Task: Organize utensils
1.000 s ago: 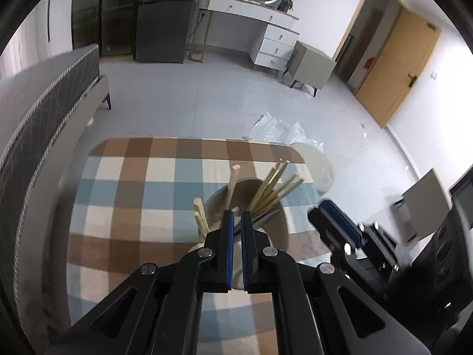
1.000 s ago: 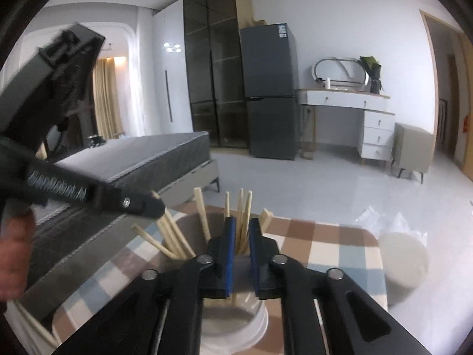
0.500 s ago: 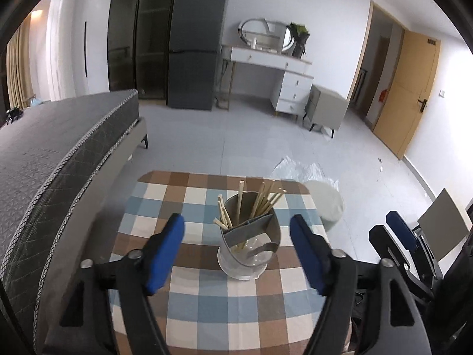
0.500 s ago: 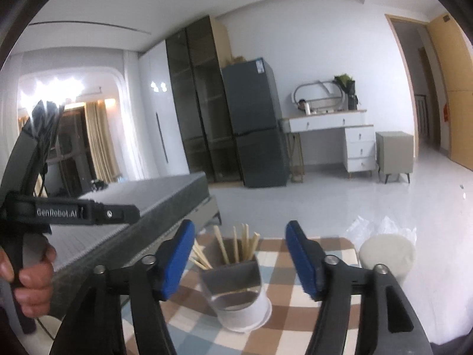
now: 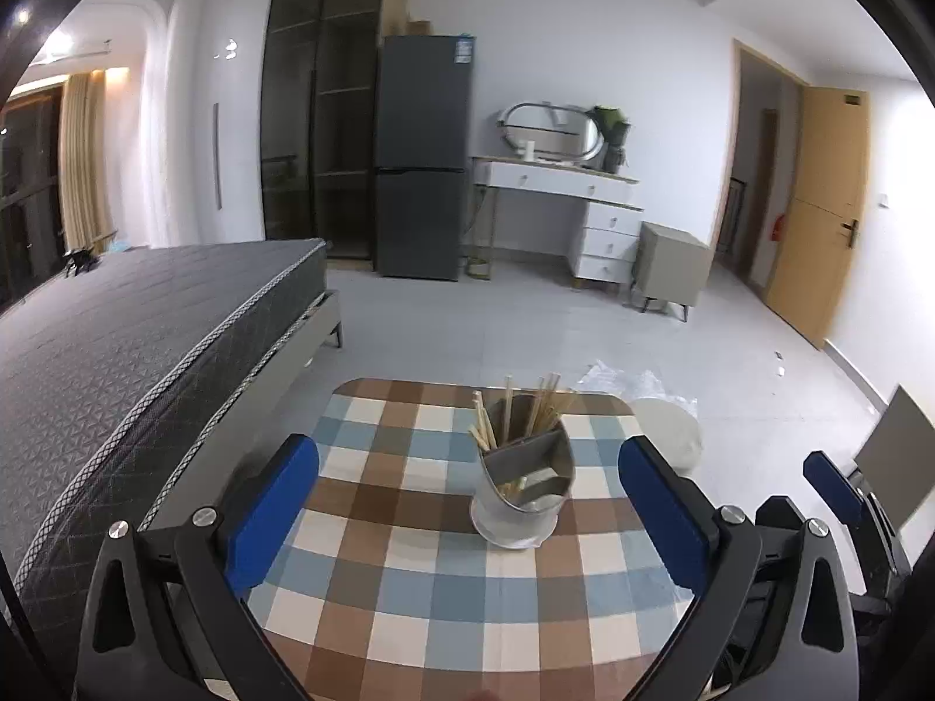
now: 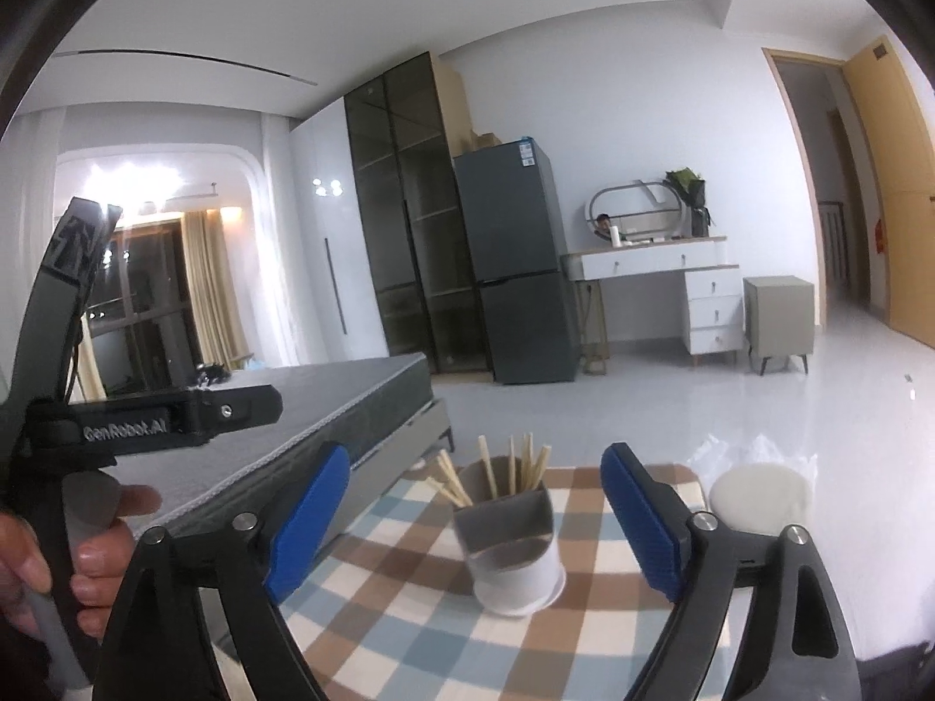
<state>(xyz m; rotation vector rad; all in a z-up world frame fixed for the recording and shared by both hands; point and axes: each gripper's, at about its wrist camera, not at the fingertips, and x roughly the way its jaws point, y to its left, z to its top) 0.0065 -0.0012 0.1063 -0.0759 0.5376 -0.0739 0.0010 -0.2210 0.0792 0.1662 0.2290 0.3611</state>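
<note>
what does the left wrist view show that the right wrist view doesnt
Only the left wrist view: the whole checked brown-and-blue tablecloth and the right gripper at its right edge. Only the right wrist view: the person's left hand on the left gripper's handle. Both: the grey divided utensil holder of wooden chopsticks, framed by open blue-padded fingers.

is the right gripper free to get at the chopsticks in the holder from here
Probably yes. The right gripper is open and empty, the holder sits straight ahead between its fingers, and the chopsticks stick up with nothing in the way.
</note>
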